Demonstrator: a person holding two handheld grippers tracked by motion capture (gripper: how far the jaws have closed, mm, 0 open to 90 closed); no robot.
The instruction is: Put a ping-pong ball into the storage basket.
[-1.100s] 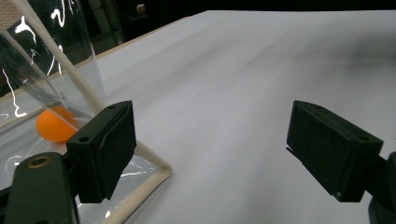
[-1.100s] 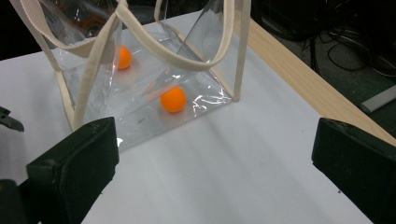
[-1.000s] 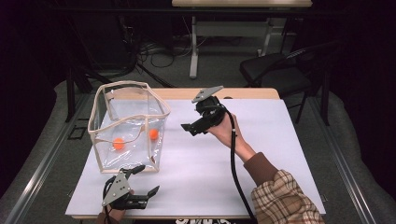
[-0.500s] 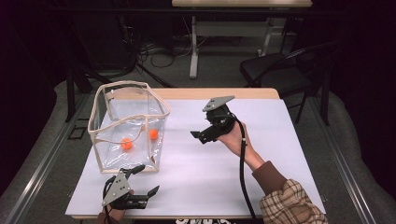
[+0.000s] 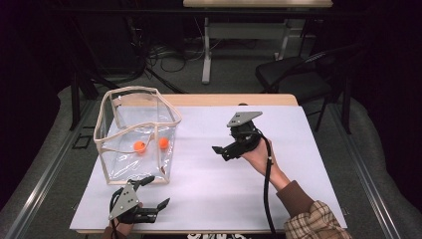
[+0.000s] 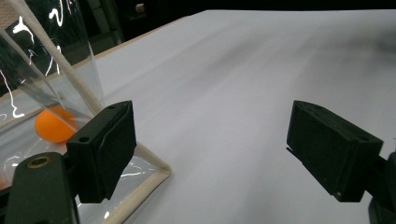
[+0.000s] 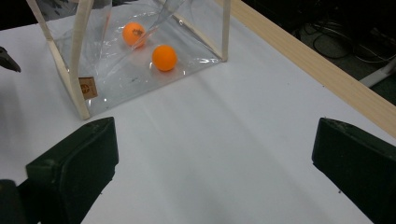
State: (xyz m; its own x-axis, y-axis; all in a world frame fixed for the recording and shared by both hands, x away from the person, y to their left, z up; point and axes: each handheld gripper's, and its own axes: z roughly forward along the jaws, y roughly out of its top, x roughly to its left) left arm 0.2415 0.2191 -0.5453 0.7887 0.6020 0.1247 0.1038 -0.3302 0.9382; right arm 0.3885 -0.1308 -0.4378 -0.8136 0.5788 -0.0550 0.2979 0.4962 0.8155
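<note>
Left gripper is hanging low over the white table, jaws spread wide with nothing between them but bare tabletop. One jaw sits right up against the near corner of the clear plastic bag, by its cream-coloured edge strip. You can see an orange ball through the plastic, sitting on the bag's floor just behind that jaw.

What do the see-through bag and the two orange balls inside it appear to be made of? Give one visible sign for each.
The bag: probably clear, glossy soft plastic film, as it wrinkles and throws bright glints; its cream edging looks like woven fabric tape. The orange balls: likely hard, matte plastic, smooth and evenly coloured, resembling table-tennis balls.
</note>
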